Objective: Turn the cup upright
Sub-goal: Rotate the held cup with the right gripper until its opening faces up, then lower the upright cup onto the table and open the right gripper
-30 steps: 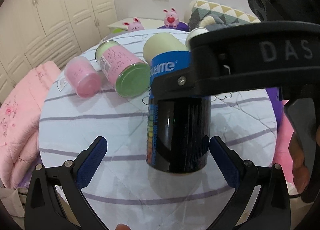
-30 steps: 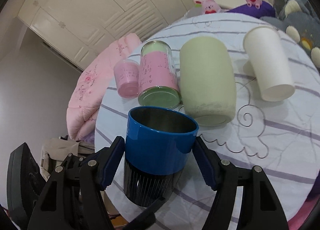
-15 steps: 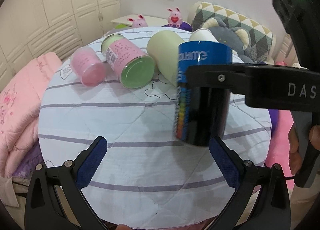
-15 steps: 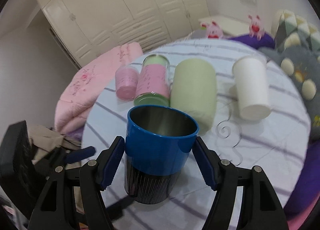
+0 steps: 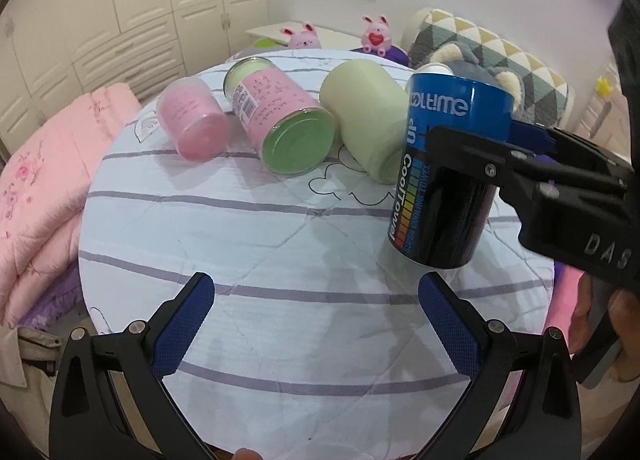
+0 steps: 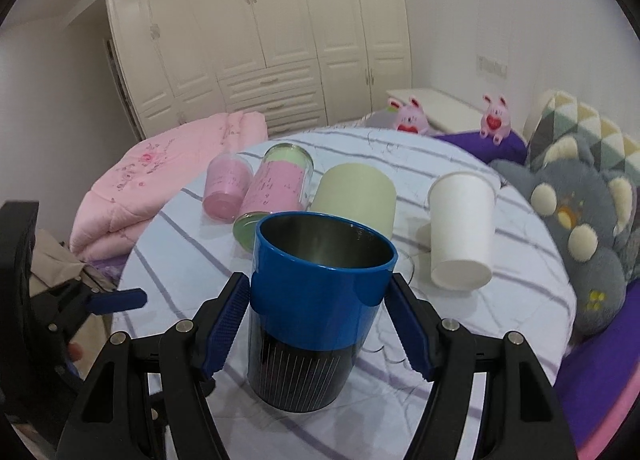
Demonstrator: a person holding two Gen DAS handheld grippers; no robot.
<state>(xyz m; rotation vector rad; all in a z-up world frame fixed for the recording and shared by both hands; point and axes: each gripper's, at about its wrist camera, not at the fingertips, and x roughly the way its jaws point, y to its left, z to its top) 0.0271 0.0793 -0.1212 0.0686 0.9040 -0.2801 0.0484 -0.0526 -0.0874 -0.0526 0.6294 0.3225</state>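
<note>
Pink cup [image 5: 195,122], pink-labelled jar [image 5: 280,120] and pale green cup [image 5: 370,122] lie on the striped table [image 5: 240,244]. Our left gripper [image 5: 316,324] gapes wide, holding nothing. Rightward, our right gripper [image 6: 316,310] clamps the blue-and-black cup [image 6: 316,300] mouth-up, its base seemingly just above the cloth; the white paper cup [image 6: 460,228] is mostly hidden from the left.

— What do we see on the desk [image 6: 520,260]?
— Four containers lying in a row: small jar [image 6: 226,190] leftmost, tall jar [image 6: 276,196], mug [image 6: 356,196], paper cup [image 6: 460,228] rightmost.
— And the cup [image 6: 316,312]?
— Before them, mouth up, between the right hand-held gripper [image 6: 320,324] fingers.
</note>
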